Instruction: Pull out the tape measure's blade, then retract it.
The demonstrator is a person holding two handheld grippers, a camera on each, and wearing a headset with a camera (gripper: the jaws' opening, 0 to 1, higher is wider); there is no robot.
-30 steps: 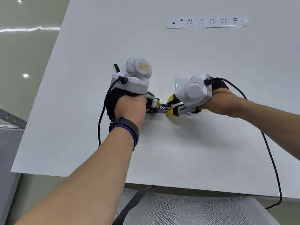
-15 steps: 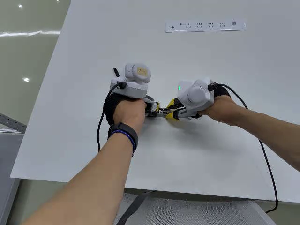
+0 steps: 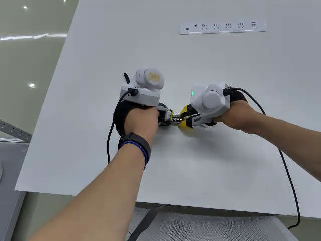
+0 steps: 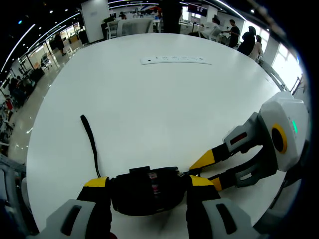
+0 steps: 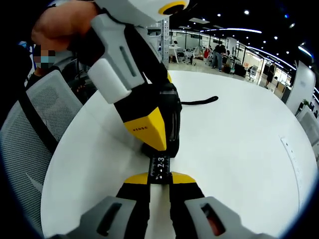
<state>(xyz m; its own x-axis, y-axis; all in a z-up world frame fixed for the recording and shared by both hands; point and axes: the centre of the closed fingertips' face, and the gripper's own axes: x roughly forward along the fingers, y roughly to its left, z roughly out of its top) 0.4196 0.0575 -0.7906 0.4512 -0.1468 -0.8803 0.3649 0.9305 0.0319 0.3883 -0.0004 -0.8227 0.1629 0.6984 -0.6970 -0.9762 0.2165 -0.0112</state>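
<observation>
The black tape measure case sits between the yellow-tipped jaws of my left gripper, which is shut on it just above the white table. A short stretch of blade with printed numbers runs out of the case into my right gripper, which is shut on the blade's end. In the head view the left gripper and the right gripper stand tip to tip with the blade between them. The case's black wrist strap lies on the table.
A white power strip lies at the far side of the table. The table's near edge runs just below the forearms, and a black cable trails from the right gripper over it. People and desks stand far behind.
The right gripper has come slightly nearer the left one, so the bared blade is a little shorter. Both keep their hold. The head camera has shifted a little.
</observation>
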